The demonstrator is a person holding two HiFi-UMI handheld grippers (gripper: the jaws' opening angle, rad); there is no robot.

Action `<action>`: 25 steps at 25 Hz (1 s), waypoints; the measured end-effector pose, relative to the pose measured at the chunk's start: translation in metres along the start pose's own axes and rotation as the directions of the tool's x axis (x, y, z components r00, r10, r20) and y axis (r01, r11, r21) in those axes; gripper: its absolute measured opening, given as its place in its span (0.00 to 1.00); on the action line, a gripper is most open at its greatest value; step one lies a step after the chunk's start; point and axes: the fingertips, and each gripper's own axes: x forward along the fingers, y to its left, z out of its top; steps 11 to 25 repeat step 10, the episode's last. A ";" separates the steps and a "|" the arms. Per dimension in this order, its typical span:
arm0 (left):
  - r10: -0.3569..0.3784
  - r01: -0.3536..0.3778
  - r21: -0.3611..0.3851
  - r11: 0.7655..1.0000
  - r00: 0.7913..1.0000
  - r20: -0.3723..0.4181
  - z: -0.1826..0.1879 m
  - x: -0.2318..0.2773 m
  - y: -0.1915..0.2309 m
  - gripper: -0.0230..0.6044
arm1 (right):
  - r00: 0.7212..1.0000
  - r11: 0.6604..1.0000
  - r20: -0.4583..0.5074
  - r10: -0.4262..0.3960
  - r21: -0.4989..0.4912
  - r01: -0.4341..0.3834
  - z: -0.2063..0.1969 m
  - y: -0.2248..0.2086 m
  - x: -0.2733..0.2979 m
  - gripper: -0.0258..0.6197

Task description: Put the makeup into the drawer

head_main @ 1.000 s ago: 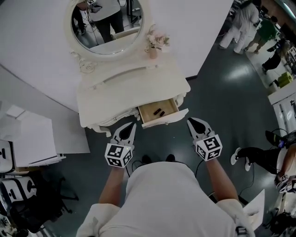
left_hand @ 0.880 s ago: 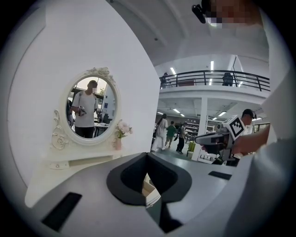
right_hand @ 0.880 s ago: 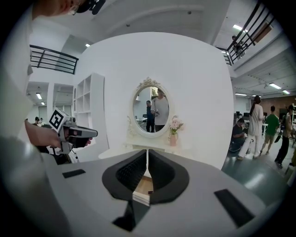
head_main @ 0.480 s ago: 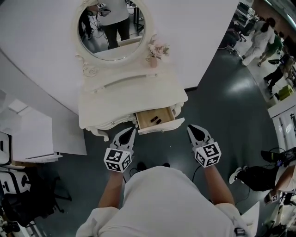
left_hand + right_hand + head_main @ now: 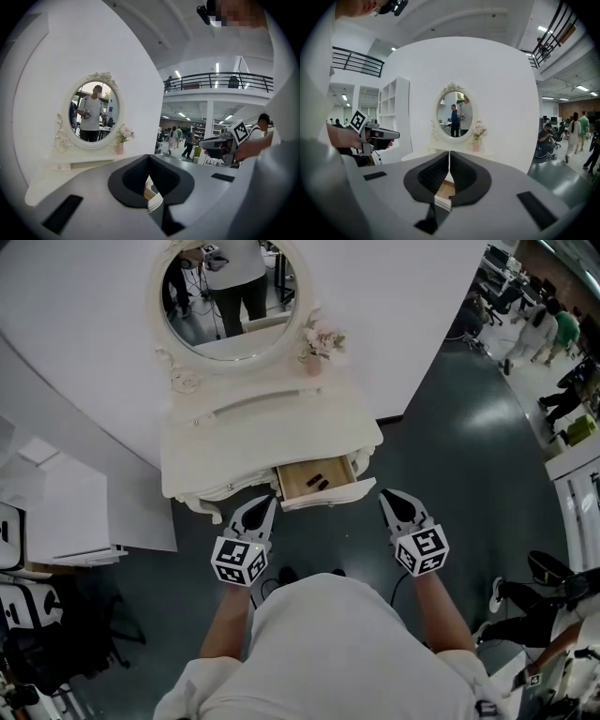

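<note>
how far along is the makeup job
Done: two dark makeup items lie in the open drawer. In hand: nothing; left gripper and right gripper are shut and empty. Left: no makeup shows on the dresser top, so probably only closing the drawer.

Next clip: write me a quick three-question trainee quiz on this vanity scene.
1. True or false: the drawer is open.
2. How many dark makeup items lie inside it?
3. The left tool and right tool are: A) both shut and empty; B) both wide open; C) each holding makeup.

Key: 1 true; 2 two; 3 A.
</note>
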 end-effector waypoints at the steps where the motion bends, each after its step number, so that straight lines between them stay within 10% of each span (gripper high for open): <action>1: 0.000 0.000 0.000 1.000 1.000 0.000 0.000 0.000 0.001 0.06 | 1.000 1.000 0.000 0.000 0.000 0.000 0.000 0.000 0.000 0.09; 25: -0.004 0.004 0.005 1.000 1.000 0.000 0.001 0.000 0.002 0.06 | 1.000 1.000 0.012 0.001 -0.006 0.000 0.005 0.003 0.003 0.09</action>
